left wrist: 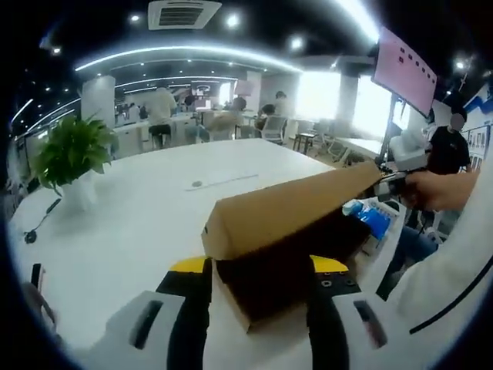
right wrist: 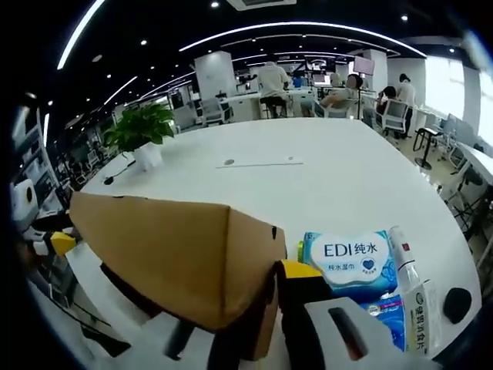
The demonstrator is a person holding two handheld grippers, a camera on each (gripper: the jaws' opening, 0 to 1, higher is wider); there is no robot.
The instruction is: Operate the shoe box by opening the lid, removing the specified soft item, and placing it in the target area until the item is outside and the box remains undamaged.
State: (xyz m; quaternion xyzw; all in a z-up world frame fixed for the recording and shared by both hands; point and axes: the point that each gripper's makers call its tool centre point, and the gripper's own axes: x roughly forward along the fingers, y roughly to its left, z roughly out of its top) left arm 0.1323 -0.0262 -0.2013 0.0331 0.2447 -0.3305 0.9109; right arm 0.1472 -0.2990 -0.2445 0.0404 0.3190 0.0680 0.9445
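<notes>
Cardboard shoe box (left wrist: pixel 266 270) sits on the white surface (left wrist: pixel 146 216), lid (left wrist: pixel 293 208) raised; left gripper (left wrist: pixel 258 308) jaws are spread apart, one on each side of the box's near end. Right gripper (right wrist: pixel 266 308) jaws are clamped on the lid (right wrist: pixel 169 254) edge at 6 o'clock in its view. A wet wipes pack (right wrist: pixel 350 258) lies at 4 o'clock, a potted plant (right wrist: pixel 142 131) at 10.
</notes>
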